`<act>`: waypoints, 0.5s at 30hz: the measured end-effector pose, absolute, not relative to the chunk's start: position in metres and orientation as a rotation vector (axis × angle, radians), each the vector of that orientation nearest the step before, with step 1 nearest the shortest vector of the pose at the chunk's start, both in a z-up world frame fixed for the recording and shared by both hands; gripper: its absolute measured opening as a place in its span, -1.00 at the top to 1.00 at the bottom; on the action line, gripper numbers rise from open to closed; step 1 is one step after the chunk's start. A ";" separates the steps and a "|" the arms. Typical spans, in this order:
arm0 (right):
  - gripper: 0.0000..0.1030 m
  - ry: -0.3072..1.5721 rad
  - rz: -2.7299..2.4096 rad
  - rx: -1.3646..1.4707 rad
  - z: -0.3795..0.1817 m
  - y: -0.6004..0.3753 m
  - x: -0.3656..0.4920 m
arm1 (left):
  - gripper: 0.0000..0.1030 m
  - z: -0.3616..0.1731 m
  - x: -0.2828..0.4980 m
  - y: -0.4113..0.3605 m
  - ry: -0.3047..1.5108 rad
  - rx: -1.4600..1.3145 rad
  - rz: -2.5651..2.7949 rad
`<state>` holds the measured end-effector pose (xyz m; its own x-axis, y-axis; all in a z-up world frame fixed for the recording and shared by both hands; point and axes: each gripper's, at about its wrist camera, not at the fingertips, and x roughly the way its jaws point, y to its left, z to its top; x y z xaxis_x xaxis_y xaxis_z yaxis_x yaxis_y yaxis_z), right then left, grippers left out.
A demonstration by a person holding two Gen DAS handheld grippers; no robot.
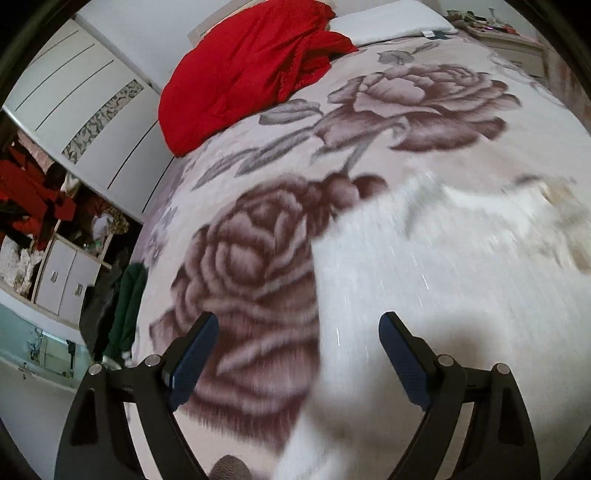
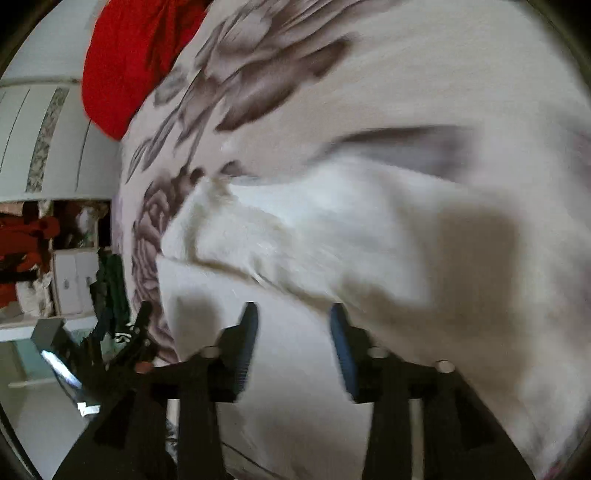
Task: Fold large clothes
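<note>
Item: white garment (image 1: 443,266) — a large pale piece of clothing spread on the bed's rose-print blanket (image 1: 424,107). In the left wrist view it covers the near right part of the blanket, its left edge lying across a big printed rose; much of it is motion-blurred. In the right wrist view the same garment (image 2: 295,229) shows a raised fold or ridge running across its middle, with flatter cloth below.

Left gripper (image 1: 299,325): jaws spread wide, nothing between them; one blue-padded finger over the printed rose, the other over the white cloth. Whether the tips touch the fabric cannot be told.

Right gripper (image 2: 291,310): jaws apart at a moderate gap, empty, poised over the garment's flat near part, just short of the ridge.

Also on the bed: red quilt (image 1: 243,70), bunched at the far left corner; white pillow (image 1: 391,18) beside it.

Beyond the bed: white wardrobe (image 1: 74,103), and dark green clothing (image 1: 127,306) hanging at the bedside.
</note>
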<state>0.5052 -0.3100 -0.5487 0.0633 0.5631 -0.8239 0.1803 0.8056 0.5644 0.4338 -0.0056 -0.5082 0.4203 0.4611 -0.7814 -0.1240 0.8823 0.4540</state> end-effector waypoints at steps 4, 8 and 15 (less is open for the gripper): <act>-0.15 1.529 0.087 0.454 -0.533 -0.393 0.419 | -0.72 -0.512 0.376 -0.024 1.134 0.345 0.390; -0.15 1.617 0.059 0.497 -0.572 -0.430 0.372 | -0.72 -0.547 0.328 -0.044 1.224 0.340 0.410; 0.21 1.623 0.196 0.070 -0.628 -0.353 0.351 | -0.73 -0.605 0.296 -0.060 1.240 0.384 0.399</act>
<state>0.3511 -0.3528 -0.6277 -0.0632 0.1652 -0.9842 -0.0743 0.9827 0.1697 0.2957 -0.0596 -0.6050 0.2743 0.4907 -0.8270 -0.0830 0.8689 0.4880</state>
